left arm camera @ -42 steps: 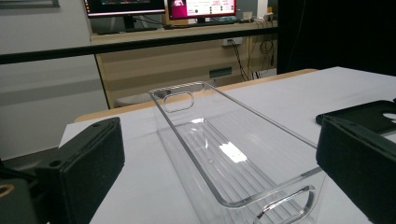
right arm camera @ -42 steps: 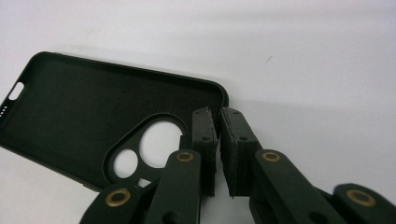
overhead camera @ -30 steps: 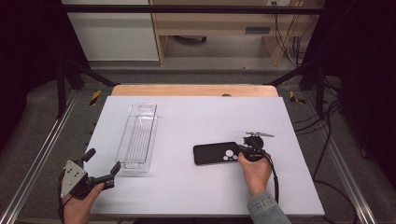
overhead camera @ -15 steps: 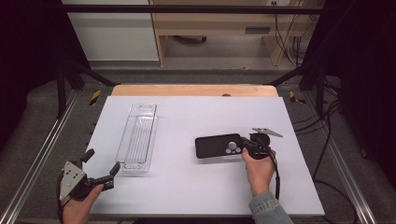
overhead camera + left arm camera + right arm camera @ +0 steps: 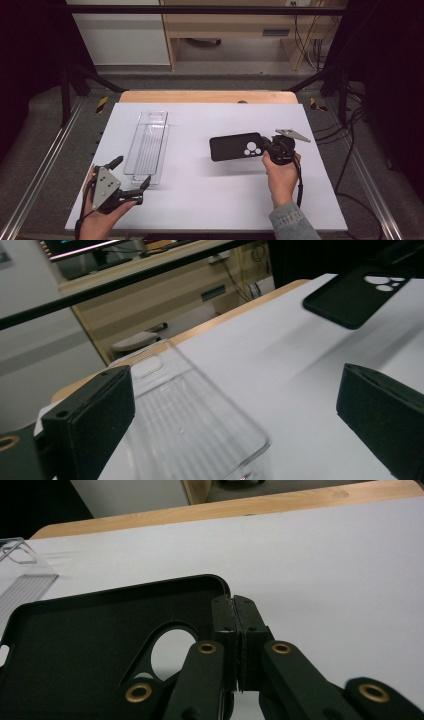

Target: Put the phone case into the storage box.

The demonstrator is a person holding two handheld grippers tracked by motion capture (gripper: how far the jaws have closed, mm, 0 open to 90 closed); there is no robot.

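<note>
Edgewise, black phone case (image 5: 100, 640) rim pinched between right gripper (image 5: 234, 611) jaws

White table (image 5: 210, 200); clear plastic tray (image 5: 148, 145) lies flat on it, apparently empty.

Left hand-held gripper (image 5: 131, 181) agape, right hand-held gripper (image 5: 268, 145) clamped.

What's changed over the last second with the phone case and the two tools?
The right tool, shut on the black phone case, has lifted it off the white table. The left tool, open, edged toward the clear tray. The tray stayed put.
</note>
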